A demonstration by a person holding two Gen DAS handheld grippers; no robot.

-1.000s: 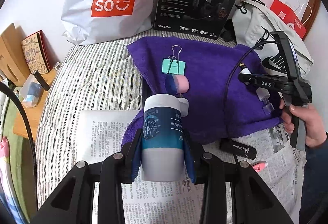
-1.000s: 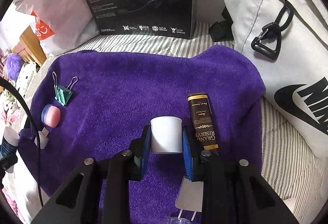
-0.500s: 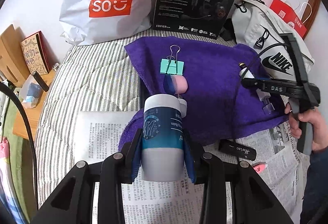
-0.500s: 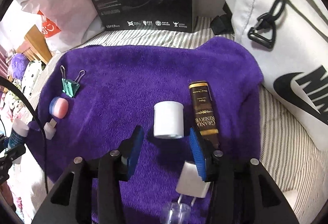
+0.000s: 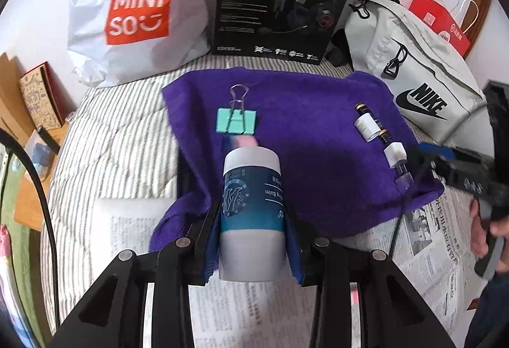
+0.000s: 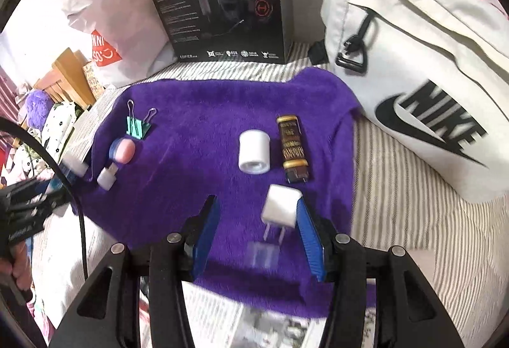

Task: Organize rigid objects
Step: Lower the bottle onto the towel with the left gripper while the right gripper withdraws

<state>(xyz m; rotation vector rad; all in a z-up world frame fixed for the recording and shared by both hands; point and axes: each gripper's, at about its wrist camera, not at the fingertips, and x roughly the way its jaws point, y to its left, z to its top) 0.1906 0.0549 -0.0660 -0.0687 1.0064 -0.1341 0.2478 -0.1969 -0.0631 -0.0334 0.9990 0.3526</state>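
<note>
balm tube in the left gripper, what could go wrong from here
1. The balm tube is clamped low on its body by the left gripper, so it could tip or slip when set down.
2. The pink pot and teal binder clip lie just beyond it on the purple towel; a careless placement could knock them.
3. The right gripper, its jaws opening, has the white plug between its fingers and could nudge it.

On the purple fleece towel [image 6: 203,138], a small white plastic cylinder [image 6: 254,151] lies free beside a dark gold-lettered bottle [image 6: 292,147]. The right gripper [image 6: 254,233], jaws opening, hovers nearer; a white plug adapter [image 6: 281,206] sits between them, seemingly untouched.
</note>
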